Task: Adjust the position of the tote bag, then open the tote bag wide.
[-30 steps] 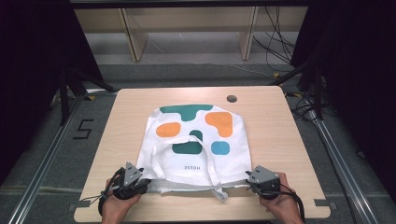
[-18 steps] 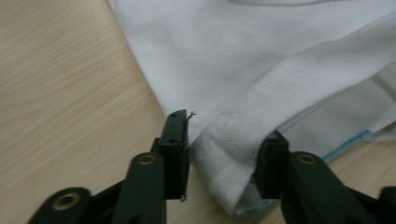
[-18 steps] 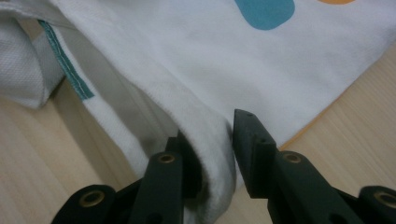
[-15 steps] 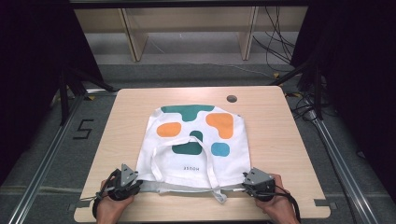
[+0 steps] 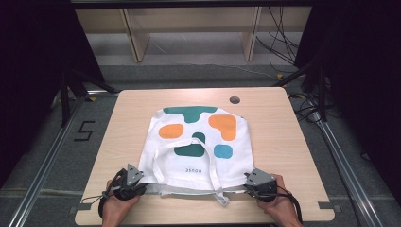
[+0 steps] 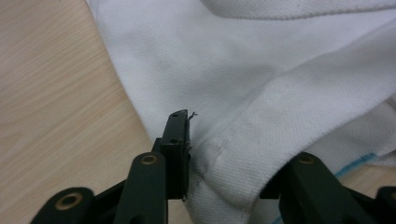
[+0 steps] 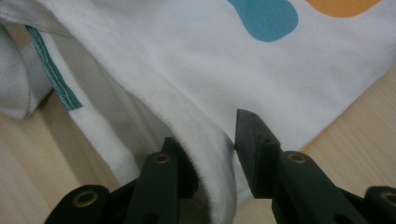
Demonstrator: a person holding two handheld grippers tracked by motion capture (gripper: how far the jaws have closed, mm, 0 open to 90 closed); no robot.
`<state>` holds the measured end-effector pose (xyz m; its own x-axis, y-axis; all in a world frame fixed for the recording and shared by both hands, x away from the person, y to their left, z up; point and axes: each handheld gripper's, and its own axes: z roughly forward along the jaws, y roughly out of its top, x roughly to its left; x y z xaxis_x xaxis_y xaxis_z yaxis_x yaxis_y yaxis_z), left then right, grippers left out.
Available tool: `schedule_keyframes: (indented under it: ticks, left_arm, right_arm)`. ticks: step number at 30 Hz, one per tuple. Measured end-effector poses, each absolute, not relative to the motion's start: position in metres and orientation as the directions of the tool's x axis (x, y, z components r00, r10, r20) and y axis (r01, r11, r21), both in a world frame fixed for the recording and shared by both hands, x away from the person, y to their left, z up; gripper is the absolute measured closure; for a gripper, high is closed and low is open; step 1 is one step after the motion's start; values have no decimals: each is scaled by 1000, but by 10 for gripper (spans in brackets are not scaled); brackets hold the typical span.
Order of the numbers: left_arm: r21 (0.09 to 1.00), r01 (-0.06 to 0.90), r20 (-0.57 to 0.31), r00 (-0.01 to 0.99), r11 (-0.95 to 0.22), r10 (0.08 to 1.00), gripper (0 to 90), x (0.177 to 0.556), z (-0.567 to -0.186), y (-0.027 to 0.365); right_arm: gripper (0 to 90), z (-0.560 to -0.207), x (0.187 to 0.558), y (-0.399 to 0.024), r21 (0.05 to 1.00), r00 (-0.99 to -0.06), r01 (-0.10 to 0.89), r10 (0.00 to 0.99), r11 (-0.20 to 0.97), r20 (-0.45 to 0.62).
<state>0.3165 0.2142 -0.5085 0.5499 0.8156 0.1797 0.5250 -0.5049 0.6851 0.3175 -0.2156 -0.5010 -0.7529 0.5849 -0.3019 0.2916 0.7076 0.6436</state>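
- Lying flat near the middle of the light wooden table (image 5: pixel 123 118) is one white tote bag (image 5: pixel 198 142), its open mouth and hem toward the person's edge.
- Printed blobs on the bag count six: two dark green, two orange, one teal blue, plus one small dark green piece just above the lower green one.
- Small dark lettering sits below the blobs, upside down from this side; it is too small to read with certainty.
- Two white handle straps (image 5: pixel 208 163) lie looped across the bag's near half, one end hanging past the hem toward the table edge.
- Left gripper (image 5: pixel 134 182) sits at the bag's near left corner; in the left gripper view its jaws have just opened a little, one jaw lying on top of the hem cloth (image 6: pixel 243 154) and the other beyond the fold, so the corner sits between them, and I cannot tell whether they pinch it.
- Right gripper (image 5: pixel 255 183) sits at the near right corner; in the right gripper view the folded hem (image 7: pixel 205 154) rises between its two parted jaws, which have just been opening, and a pinch is not clear.
- A teal stitched strip (image 7: pixel 53 70) shows inside the bag's mouth.
- One dark round hole (image 5: pixel 234 100) sits in the table's far right, well apart from the bag.
- A black "5" (image 5: pixel 85 131) is marked on the floor left of the table.
- Wooden shelving (image 5: pixel 189 28) stands beyond, and cables (image 5: pixel 283 42) trail at the far right.
- Nothing lies between the grippers and the bag.
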Motion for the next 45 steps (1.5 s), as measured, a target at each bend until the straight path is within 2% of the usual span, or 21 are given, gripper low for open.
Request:
schedule_keyframes:
  ticks: [4,7,13,17,21,22,29,32,35,40,45]
  left_arm:
    - [681,514,196,558,-521,806,694,319,-509,214]
    - [688,499,220,549,-527,806,762,321,-508,212]
    - [706,482,215,552,-519,805,824,319,-503,214]
    - [724,467,215,547,-508,809,841,318,-501,213]
    - [739,451,211,551,-501,807,845,316,-495,215]
    - [760,460,173,539,-460,825,845,315,-497,214]
    - [821,413,136,531,-396,836,854,311,-488,214]
    - [838,383,141,535,-388,833,861,308,-481,212]
    - [854,334,188,518,-399,835,867,308,-470,210]
    - [878,303,164,539,-372,826,868,310,-448,207]
    - [889,263,179,552,-373,815,869,315,-428,204]
  right_arm:
    - [697,-501,318,-216,649,-750,286,586,705,-307]
    - [687,-502,320,-216,653,-755,273,578,706,-309]
    - [700,-501,318,-217,661,-740,322,616,677,-270]
    - [711,-501,318,-219,668,-736,326,623,669,-264]
    - [774,-499,320,-220,683,-745,307,614,663,-261]
    - [786,-498,320,-221,689,-743,310,619,655,-255]
    - [828,-486,318,-225,730,-724,267,630,630,-279]
    - [842,-476,319,-229,757,-702,260,655,600,-278]
    - [855,-467,321,-229,788,-690,229,667,572,-283]
    - [864,-451,324,-229,813,-673,187,675,551,-302]
    - [875,-436,331,-233,824,-654,162,685,543,-322]
